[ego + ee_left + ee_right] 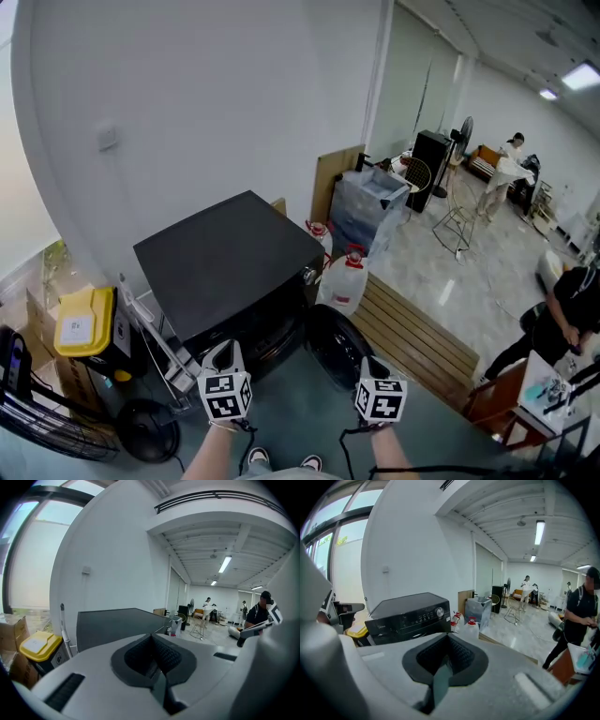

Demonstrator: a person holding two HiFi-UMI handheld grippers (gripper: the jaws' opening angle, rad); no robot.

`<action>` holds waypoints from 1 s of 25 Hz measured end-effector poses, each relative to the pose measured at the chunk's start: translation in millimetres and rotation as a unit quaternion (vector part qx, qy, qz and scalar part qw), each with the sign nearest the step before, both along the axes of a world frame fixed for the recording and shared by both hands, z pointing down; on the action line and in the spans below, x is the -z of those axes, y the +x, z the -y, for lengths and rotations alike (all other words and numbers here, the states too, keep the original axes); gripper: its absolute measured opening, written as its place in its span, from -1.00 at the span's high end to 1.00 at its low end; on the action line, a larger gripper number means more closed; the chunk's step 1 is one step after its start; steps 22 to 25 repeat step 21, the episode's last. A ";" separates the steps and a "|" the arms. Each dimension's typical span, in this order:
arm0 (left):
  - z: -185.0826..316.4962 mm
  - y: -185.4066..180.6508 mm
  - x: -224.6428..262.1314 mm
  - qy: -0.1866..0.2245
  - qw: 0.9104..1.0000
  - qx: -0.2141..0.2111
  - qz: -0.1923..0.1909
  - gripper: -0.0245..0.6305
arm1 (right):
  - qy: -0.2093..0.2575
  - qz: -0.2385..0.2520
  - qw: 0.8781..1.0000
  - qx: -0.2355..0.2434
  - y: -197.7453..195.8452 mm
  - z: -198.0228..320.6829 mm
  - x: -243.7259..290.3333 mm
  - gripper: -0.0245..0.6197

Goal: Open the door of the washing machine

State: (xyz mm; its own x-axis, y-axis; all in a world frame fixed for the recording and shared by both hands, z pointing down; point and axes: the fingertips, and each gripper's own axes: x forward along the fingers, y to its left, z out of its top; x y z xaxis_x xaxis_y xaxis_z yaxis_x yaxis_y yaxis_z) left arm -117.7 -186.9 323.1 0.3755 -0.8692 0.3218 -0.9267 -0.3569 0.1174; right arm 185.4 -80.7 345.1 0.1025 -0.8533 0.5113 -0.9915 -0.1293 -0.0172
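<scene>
Black and boxy, the washing machine (225, 258) stands against the white wall, a yellow bin (84, 323) to its left and clear water jugs (345, 281) to its right. Its round door (335, 345) appears swung out from the front, towards the right-hand side. The left gripper (223, 361) hovers before the machine's front, jaws pressed together with nothing between them. The right gripper (375, 367) hangs just beside the door, its jaws likewise closed and empty.

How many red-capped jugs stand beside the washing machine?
2. The front jug by the washing machine's corner; the rear jug just behind it. More may be hidden.
</scene>
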 end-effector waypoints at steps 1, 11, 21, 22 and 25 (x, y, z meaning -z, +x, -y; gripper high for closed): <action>1.0 -0.3 -0.8 -0.001 1.000 0.001 -0.001 0.92 | 0.000 0.003 1.000 -0.001 0.9 0.3 -0.2 0.91; 1.0 3.2 -10.3 -0.014 1.000 -0.004 -0.004 0.92 | -0.007 0.012 1.000 -0.014 3.8 -8.7 -6.8 0.91; -1.5 4.6 -17.5 -0.025 1.000 -0.010 -0.009 0.92 | -0.007 0.014 1.000 -0.023 1.3 -15.8 -7.6 0.91; -1.5 4.6 -17.5 -0.025 1.000 -0.010 -0.009 0.92 | -0.007 0.014 1.000 -0.023 1.3 -15.8 -7.6 0.91; -1.5 4.6 -17.5 -0.025 1.000 -0.010 -0.009 0.92 | -0.007 0.014 1.000 -0.023 1.3 -15.8 -7.6 0.91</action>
